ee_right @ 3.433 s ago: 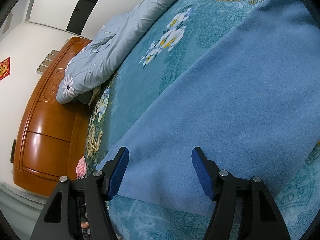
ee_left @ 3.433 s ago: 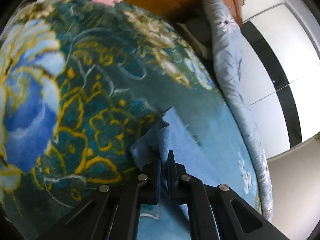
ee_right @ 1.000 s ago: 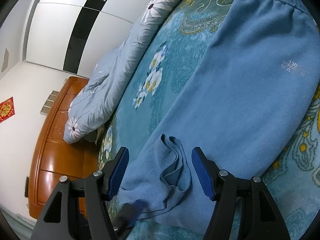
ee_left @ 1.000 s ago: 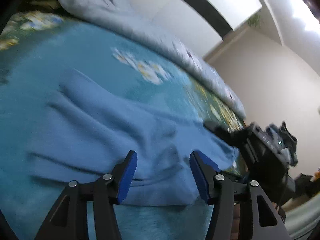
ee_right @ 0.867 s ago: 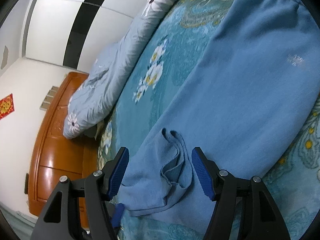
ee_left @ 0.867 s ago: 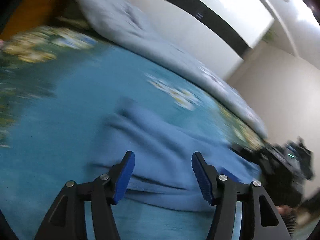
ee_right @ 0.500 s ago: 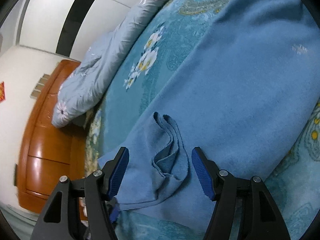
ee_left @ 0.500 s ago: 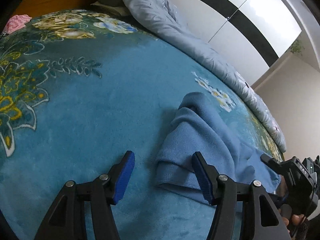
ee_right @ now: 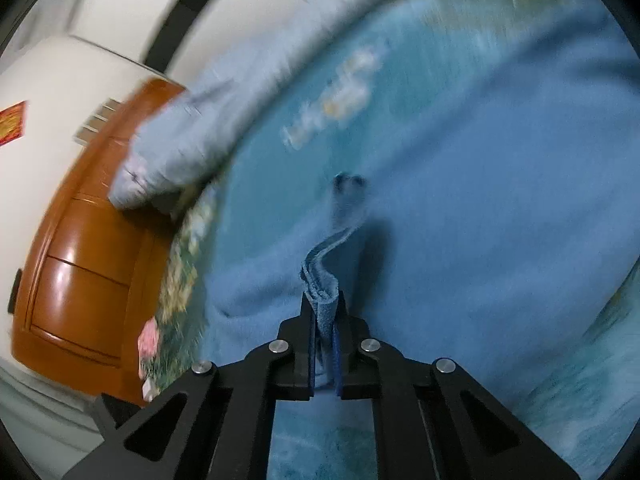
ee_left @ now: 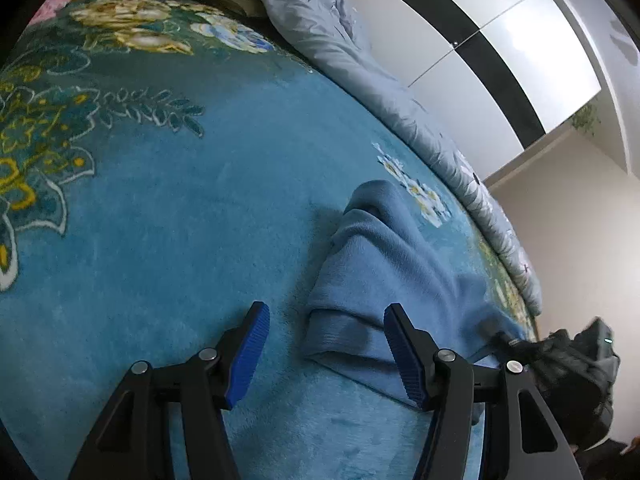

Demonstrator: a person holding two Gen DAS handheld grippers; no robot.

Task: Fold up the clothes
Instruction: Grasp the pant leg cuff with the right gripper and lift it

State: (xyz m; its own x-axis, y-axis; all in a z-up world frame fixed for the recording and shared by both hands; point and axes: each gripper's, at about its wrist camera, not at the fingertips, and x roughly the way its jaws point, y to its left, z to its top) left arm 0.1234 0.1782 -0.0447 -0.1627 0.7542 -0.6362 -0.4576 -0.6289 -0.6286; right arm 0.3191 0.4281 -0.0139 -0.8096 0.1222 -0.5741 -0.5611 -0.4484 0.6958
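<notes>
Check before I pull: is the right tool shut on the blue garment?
Shut: the right tool pinches the blue garment's bunched hem.

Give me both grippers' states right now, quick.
Left gripper: open, holding nothing; its fingers straddle a folded edge of the blue fleece garment.
Right gripper: shut on a bunched edge of the blue fleece garment.

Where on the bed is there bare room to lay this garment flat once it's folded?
The widest free patch is the plain teal blanket left of the blue garment, running up to the flower border. Crowded spots: the rolled grey quilt along the far edge, and the near right, where the right gripper pinches the garment's hem.
</notes>
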